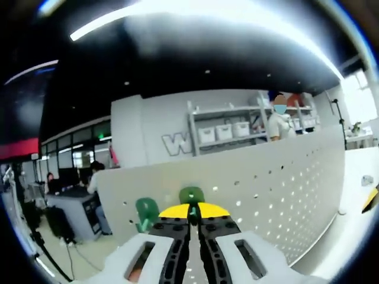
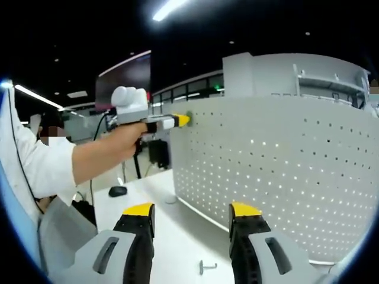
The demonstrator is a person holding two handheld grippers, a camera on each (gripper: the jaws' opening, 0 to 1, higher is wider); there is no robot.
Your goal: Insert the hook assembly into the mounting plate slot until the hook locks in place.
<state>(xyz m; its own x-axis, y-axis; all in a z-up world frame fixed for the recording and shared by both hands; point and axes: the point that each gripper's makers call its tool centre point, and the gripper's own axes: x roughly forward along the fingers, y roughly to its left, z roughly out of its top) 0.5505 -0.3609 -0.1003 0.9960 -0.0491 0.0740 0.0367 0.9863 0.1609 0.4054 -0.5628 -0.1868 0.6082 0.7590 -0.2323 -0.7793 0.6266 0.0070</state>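
Observation:
The white perforated mounting plate (image 1: 284,189) stands upright on a white table (image 2: 177,231). My left gripper (image 1: 190,211) is shut on a green hook piece (image 1: 191,194), which it presses against the plate's face. A second green piece (image 1: 146,212) sits on the plate just to the left. In the right gripper view, a person's hand holds the left gripper (image 2: 177,120) with the green hook (image 2: 188,116) at the upper left corner of the plate (image 2: 284,165). My right gripper (image 2: 192,213) hangs open over the table, with nothing between its fingers.
A small metal hook (image 2: 205,267) lies on the table between the right jaws. A dark mouse (image 2: 118,190) rests further back on the table. Behind the plate are shelves with white bins (image 1: 224,131) and a standing person (image 1: 278,121). Desks with seated people (image 1: 92,177) stand at the left.

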